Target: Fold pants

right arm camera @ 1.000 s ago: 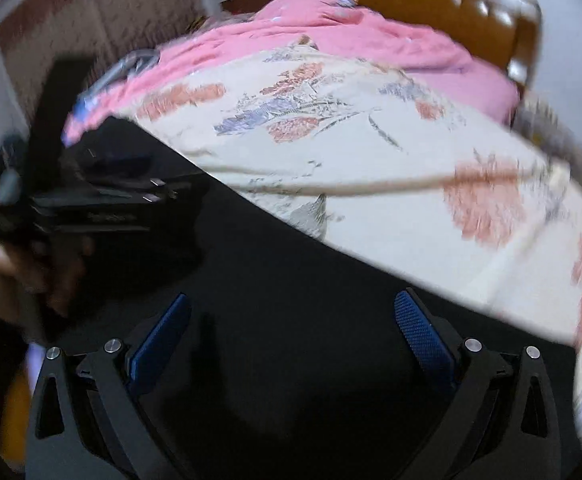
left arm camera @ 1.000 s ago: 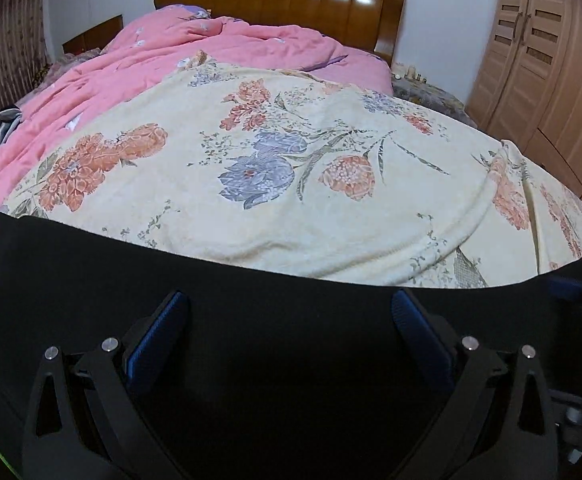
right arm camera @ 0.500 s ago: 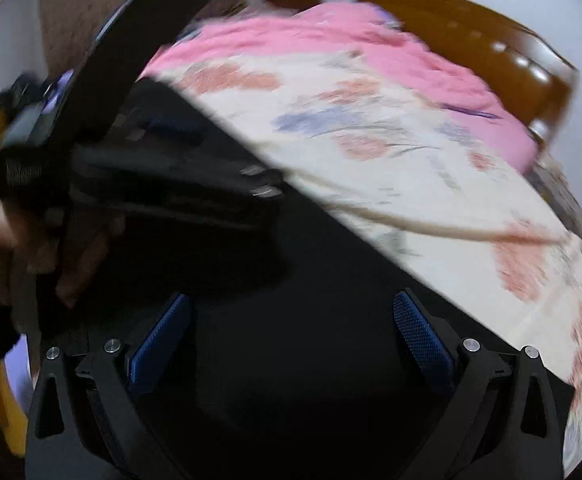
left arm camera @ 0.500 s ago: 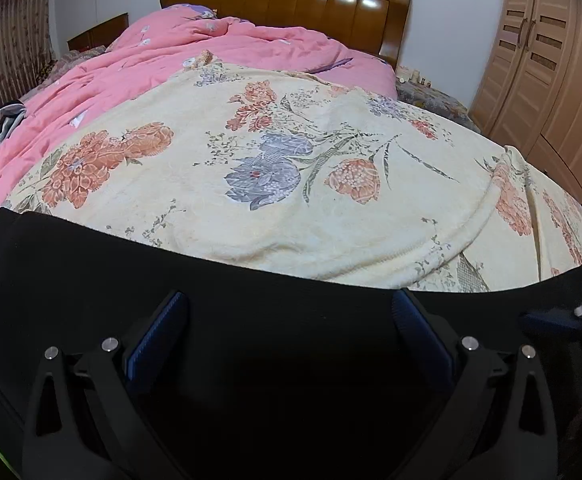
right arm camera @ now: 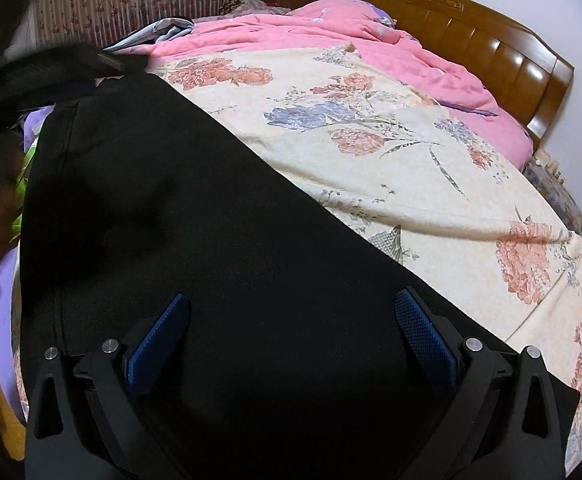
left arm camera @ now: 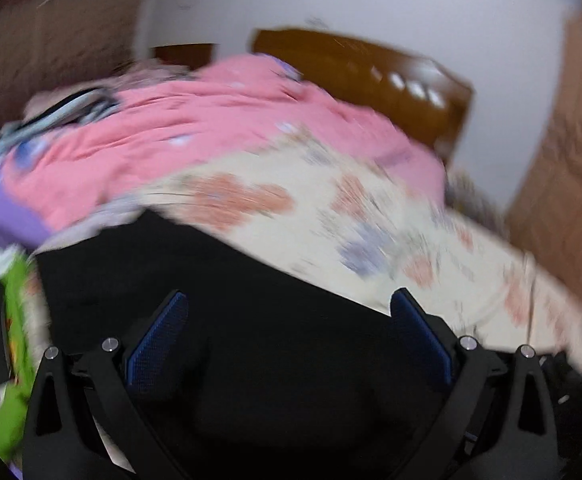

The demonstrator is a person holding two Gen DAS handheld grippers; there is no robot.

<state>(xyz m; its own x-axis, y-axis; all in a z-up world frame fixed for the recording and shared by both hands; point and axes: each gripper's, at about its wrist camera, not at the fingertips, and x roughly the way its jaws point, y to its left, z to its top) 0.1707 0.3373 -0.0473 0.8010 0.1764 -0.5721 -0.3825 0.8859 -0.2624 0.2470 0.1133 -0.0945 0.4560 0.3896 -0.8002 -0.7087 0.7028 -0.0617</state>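
The black pants (right arm camera: 195, 216) lie flat on the cream floral blanket (right arm camera: 391, 152) at the bed's near edge. In the right wrist view they fill the lower left, with a seam down their left side. My right gripper (right arm camera: 291, 320) is open just above the cloth and holds nothing. In the blurred left wrist view the pants (left arm camera: 275, 340) fill the bottom. My left gripper (left arm camera: 289, 320) is open over them and holds nothing. The left gripper's body shows as a dark blur at the top left of the right wrist view (right arm camera: 51, 64).
A pink quilt (right arm camera: 291, 36) lies heaped toward the wooden headboard (right arm camera: 491, 40). Striped clothes (left arm camera: 63, 112) sit at the bed's far left. A wardrobe (left arm camera: 563, 200) stands on the right. Green and purple items (left arm camera: 15, 320) lie left of the pants.
The left wrist view has swung fast to the left and is now blurred. The right wrist view has steadied over the pants. Both grippers stay open.
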